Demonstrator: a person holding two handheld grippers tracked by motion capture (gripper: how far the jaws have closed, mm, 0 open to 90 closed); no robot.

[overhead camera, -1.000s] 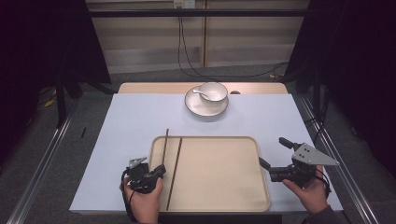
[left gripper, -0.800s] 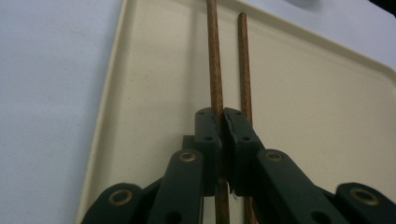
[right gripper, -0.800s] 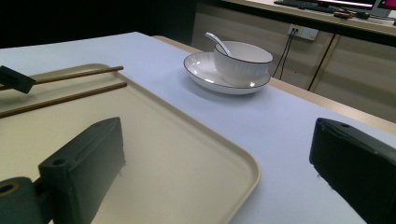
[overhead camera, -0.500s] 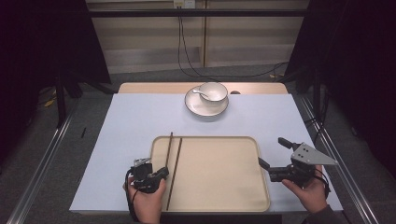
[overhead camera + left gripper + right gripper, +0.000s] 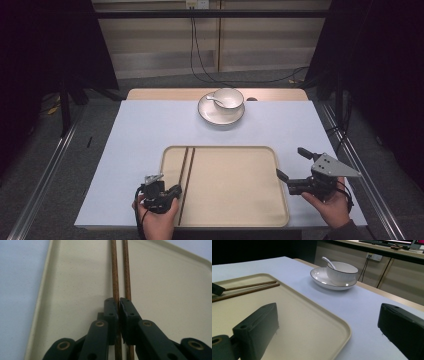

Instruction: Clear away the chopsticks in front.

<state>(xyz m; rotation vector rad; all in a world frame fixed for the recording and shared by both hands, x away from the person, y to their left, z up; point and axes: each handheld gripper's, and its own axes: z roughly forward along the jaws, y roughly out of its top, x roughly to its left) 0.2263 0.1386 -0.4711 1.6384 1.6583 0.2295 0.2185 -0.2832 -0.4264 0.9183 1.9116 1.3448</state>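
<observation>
A table under a pale blue cloth (image 5: 125,150), seen from above. In the lower middle of the frame lies a beige tray (image 5: 235,185). Two brown chopsticks (image 5: 186,172) lie side by side lengthwise along the tray's left part, their far tips near its upper rim.

At the lower left, a hand (image 5: 157,222) holds the left gripper (image 5: 175,191) at the near ends of the chopsticks. In the left gripper view, the two black jaws are pinched together on the left chopstick (image 5: 115,277), with a thin gap showing between the pads (image 5: 111,312); its jaws have just been opening a little. The right chopstick (image 5: 127,275) lies just beside it, outside the grasp, passing under the right jaw.

At the lower right, the right gripper (image 5: 292,162) sits just off the tray's right edge, jaws spread wide with nothing between them.

At the upper middle, a white bowl (image 5: 228,98) with a spoon (image 5: 214,99) stands on a white plate (image 5: 212,117), well apart from the tray.

Risk, as a judgement: the grip is at the very end of a thin stick, so lifting could let it pivot or slip out. The neighbouring stick touches the jaw and may roll or be dragged askew. Only one stick is held, so the pair could end up separated
</observation>
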